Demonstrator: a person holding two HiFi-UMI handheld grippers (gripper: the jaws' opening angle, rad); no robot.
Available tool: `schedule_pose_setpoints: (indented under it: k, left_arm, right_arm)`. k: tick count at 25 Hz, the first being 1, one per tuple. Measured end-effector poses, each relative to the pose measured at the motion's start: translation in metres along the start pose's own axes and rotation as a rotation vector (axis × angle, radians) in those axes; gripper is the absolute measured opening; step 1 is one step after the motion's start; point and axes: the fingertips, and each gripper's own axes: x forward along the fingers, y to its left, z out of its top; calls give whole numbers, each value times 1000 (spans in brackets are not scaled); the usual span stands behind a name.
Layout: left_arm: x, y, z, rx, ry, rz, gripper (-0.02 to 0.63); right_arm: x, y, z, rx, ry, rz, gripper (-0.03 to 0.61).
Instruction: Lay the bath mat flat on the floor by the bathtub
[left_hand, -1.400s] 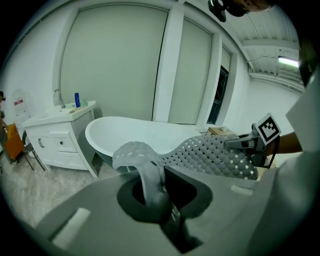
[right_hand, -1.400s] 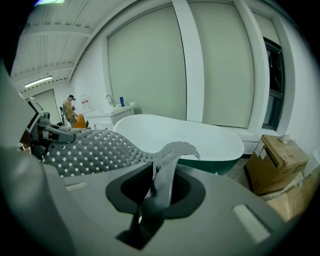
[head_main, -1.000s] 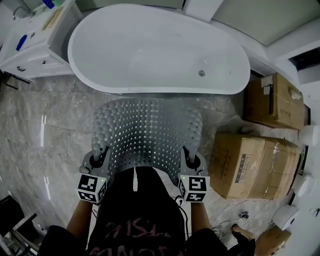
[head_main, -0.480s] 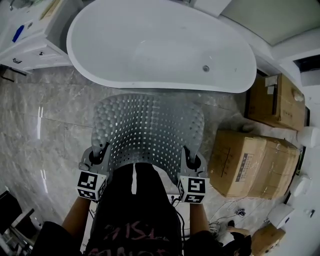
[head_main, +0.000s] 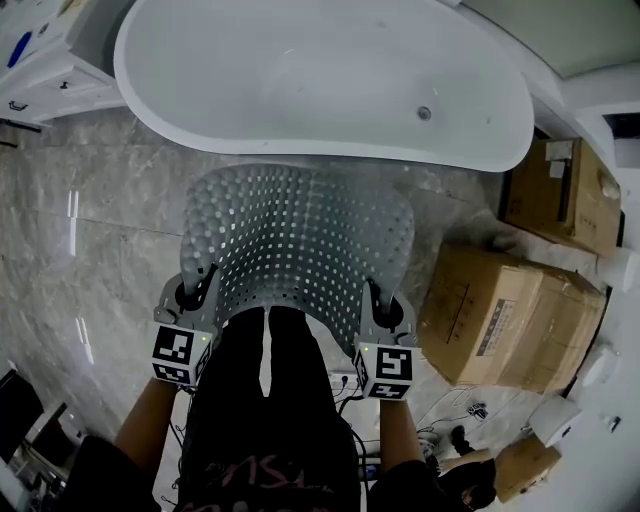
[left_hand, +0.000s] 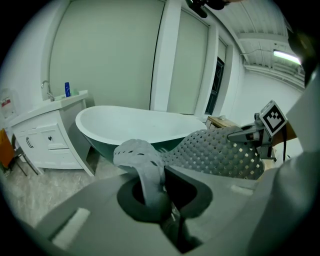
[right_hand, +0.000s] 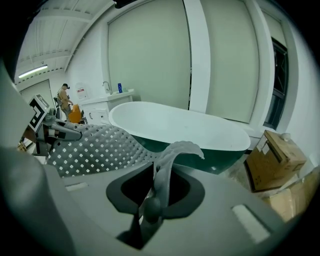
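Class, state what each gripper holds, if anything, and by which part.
Both hold the bath mat: the left gripper pinches its near left corner, the right gripper its near right corner.

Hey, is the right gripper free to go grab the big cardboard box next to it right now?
Probably not yet. The right gripper is shut on a corner of the bath mat, so its jaws are full. The way to the cardboard box itself looks open.

Person: black trousers (head_main: 262, 375), black top (head_main: 270, 468) with pink lettering. Left tool (head_main: 203, 280) and right tool (head_main: 374, 298): grey, each bearing a cube (head_main: 181, 351) of black-and-white square markers; thin black cables (head_main: 346, 398) beneath the right.
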Motion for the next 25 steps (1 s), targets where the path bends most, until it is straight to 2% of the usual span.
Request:
schedule_pose_setpoints:
  k: [9, 14, 18, 21, 25]
  left_arm:
    - [39, 29, -31, -19, 7, 26, 24]
    - [71, 37, -55, 18, 23, 28, 25]
    - [96, 38, -78, -14, 48, 20, 25]
    - [113, 43, -86, 15, 21, 28, 25]
    - [136, 44, -106, 29, 41, 18, 26]
  right_arm:
    - [41, 0, -31, -12, 12, 18, 75]
    - [73, -1, -51, -22, 22, 28, 72]
    - [98, -2, -67, -19, 29, 31, 72]
    - [116, 1, -77, -19, 36, 45, 72]
    - [142, -4, -94, -6, 45, 52, 72]
